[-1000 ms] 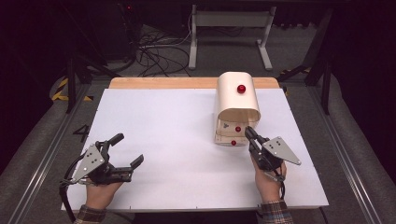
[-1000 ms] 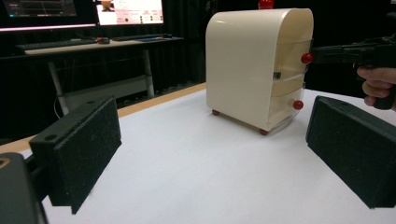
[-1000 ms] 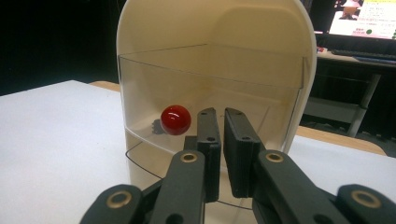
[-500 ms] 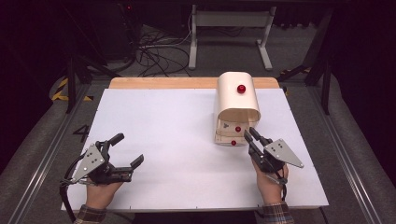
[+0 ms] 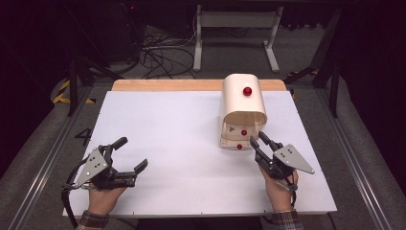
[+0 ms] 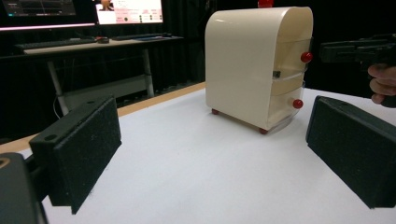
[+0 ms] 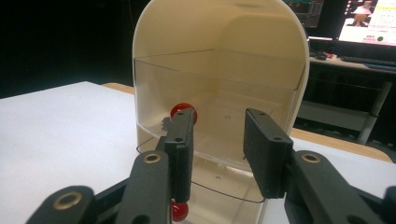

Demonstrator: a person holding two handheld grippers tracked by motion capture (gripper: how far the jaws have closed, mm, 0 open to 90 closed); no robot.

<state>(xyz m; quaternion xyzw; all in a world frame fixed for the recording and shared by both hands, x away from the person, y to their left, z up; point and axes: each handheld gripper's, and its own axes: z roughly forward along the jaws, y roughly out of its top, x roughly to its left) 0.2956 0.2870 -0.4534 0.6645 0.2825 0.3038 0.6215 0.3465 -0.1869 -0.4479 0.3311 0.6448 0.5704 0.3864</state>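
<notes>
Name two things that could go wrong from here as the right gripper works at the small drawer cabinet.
The right gripper, jaws just opening and empty, sits beside the upper red knob, so closing could miss it. The light cabinet may slide on the white tabletop, since the left gripper rests far away, unbracing.

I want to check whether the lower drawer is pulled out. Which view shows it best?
The right gripper view: the lower drawer juts forward, seen from close in front. The left gripper view shows its side; the high view shows it small.
</notes>
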